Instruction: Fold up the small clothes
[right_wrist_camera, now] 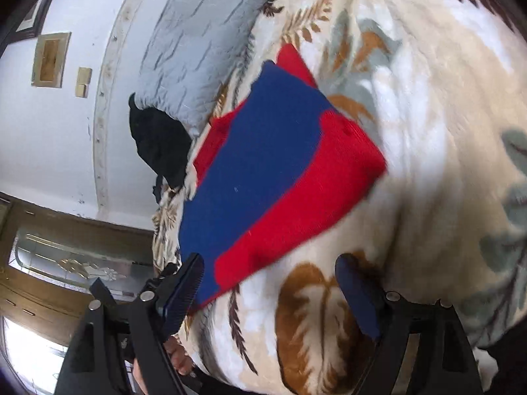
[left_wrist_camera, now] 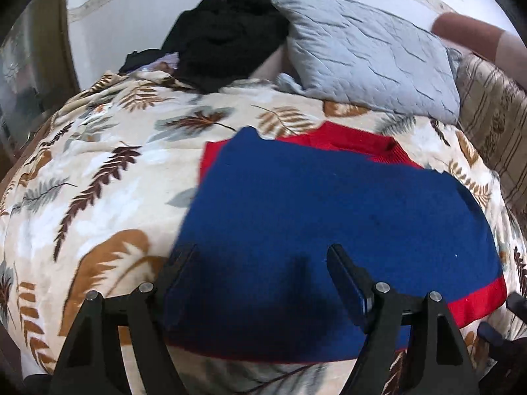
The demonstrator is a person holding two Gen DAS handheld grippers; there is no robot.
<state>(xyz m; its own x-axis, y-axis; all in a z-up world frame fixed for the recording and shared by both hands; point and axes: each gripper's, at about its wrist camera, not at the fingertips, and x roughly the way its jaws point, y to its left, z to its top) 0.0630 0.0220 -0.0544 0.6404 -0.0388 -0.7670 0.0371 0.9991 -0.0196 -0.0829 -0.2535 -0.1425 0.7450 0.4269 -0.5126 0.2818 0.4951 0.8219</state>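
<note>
Tilting downward over the folded sweater (left_wrist_camera: 329,217), both the left claw (left_wrist_camera: 260,263) and right claw (right_wrist_camera: 270,273) stand spread, empty.

A bed (left_wrist_camera: 108,164) fills most of both views, covered by a cream blanket (right_wrist_camera: 428,131) printed with brown and grey-green leaves. A grey quilted pillow (left_wrist_camera: 369,56) lies at its head, with a dark heap of cloth (left_wrist_camera: 230,33) beside it — touching the pillow's corner. Behind them rises a white wall (right_wrist_camera: 49,138) with a pale curved border strip (right_wrist_camera: 102,131). Two small framed plates (right_wrist_camera: 49,61) hang on it. Lower down stands a brown wooden frame with patterned glass (right_wrist_camera: 79,263) — daylight glares through a window (right_wrist_camera: 29,352) below.
</note>
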